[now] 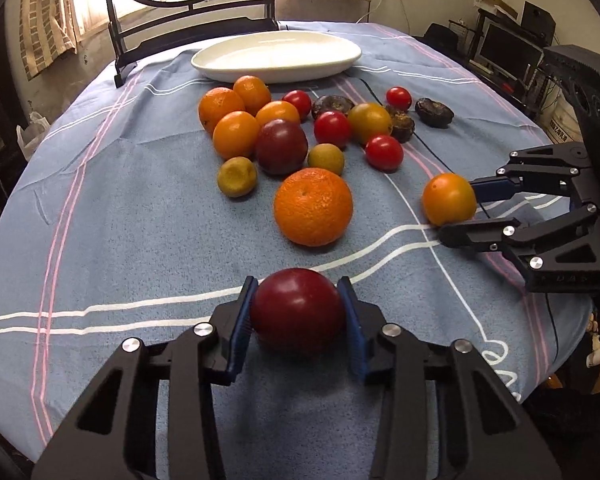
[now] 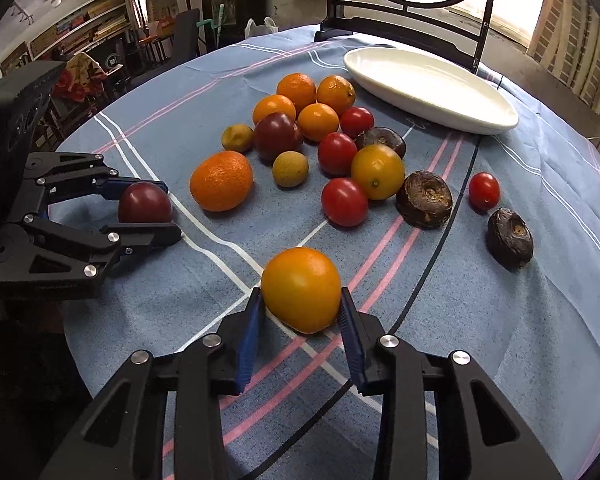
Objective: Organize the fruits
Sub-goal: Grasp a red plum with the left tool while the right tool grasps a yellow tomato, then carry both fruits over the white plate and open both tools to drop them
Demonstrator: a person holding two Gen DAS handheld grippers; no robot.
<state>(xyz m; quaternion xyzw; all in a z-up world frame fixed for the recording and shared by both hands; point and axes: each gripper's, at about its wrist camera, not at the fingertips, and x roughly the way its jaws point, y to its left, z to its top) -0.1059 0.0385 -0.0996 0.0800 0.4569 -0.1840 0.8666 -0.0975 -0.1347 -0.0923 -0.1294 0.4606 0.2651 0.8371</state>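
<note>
1. Blue striped tablecloth (image 1: 140,216), white plate (image 1: 276,56) at the far end, nothing on it yet.
2. Left gripper (image 1: 298,312) is squeezed onto a dark red plum (image 1: 298,310), which looks like it's sitting on the cloth.
3. Right gripper (image 2: 302,312) is clamped on a yellow-orange tomato (image 2: 300,288).
4. Pile of fruit (image 1: 300,132) isn't sorted, so basically just starting.

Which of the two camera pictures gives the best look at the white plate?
The right wrist view: the white plate lies side-on, its empty inside open to the eye. The left wrist view shows the same plate flatter and farther off.
</note>
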